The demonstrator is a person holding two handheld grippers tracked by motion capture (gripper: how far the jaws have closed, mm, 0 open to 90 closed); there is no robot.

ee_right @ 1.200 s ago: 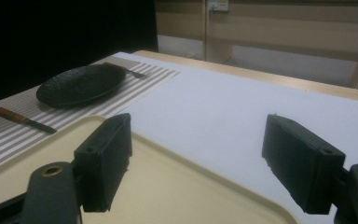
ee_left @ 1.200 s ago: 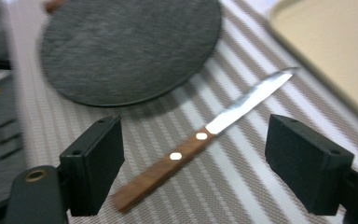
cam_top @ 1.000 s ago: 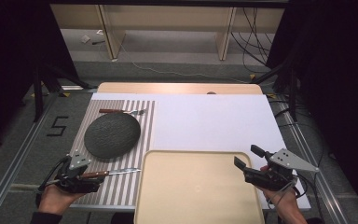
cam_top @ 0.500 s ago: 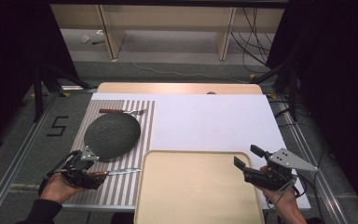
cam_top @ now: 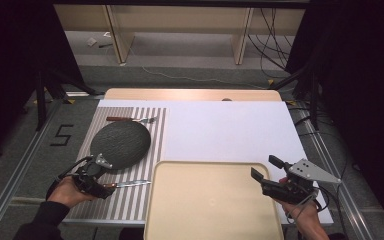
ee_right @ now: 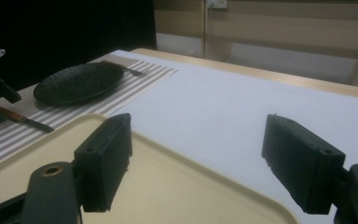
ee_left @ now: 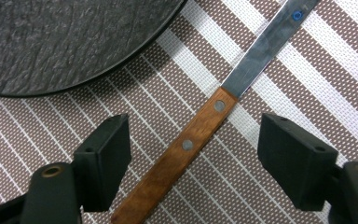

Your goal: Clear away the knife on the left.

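Straddling the wooden handle of the knife (ee_left: pixel 186 144), the left gripper (ee_left: pixel 193 149) is held with fingers wide apart, nothing gripped; the knife lies on the striped mat (cam_top: pixel 125 200) just beside the dark plate (cam_top: pixel 121 142). Fingers should be centred on the handle before closing. Right gripper (cam_top: pixel 264 167) hovers wide open, empty, over the tray (cam_top: pixel 210 200).
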